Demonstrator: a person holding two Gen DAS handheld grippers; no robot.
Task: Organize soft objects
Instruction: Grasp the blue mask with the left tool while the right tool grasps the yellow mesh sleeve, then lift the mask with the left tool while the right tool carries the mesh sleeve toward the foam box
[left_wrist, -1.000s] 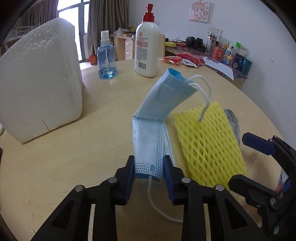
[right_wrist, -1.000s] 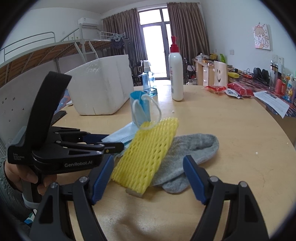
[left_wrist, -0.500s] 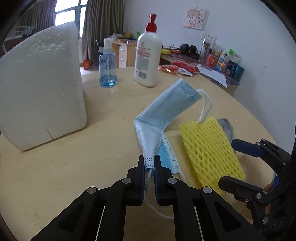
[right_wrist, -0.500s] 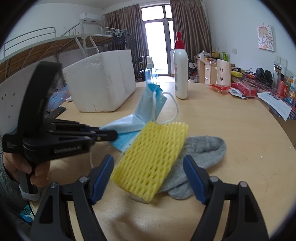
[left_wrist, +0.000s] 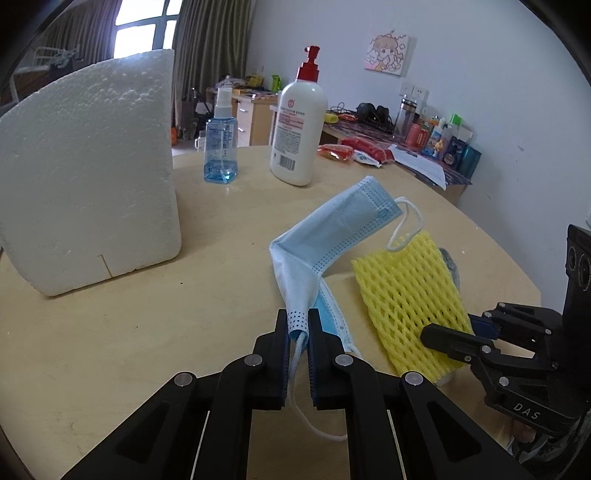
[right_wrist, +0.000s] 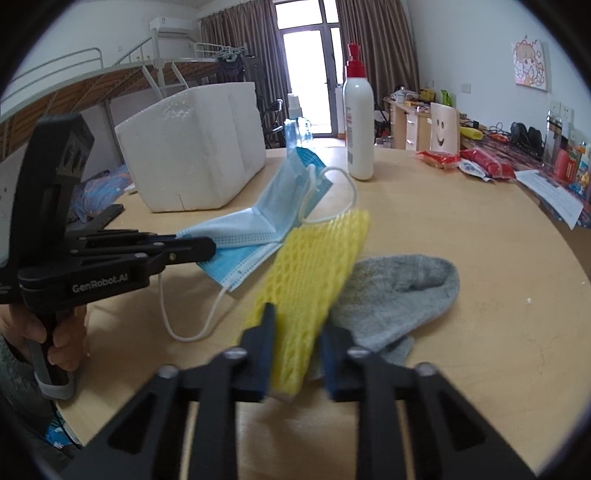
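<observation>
Through the left wrist view, the left gripper (left_wrist: 298, 325) is clamped on the near end of the blue face mask (left_wrist: 325, 240), whose far half folds up off the round wooden table (left_wrist: 147, 295), probably because a corner pinch lifts only one end of so limp a thing. It points forward and downward over the table edge, with an ear loop trailing beneath the jaws. Just right of the mask lies the yellow foam net (left_wrist: 406, 299), met at its near end by the right gripper (left_wrist: 476, 328). From the right wrist view, the right gripper (right_wrist: 297, 347) is closing on the foam net (right_wrist: 314, 273), which sits between its blurred jaws and partly over a grey sock (right_wrist: 399, 288); whether the pads already press I cannot tell. A hand (right_wrist: 62, 332) holds the left gripper's handle at the left, low beside the table.
</observation>
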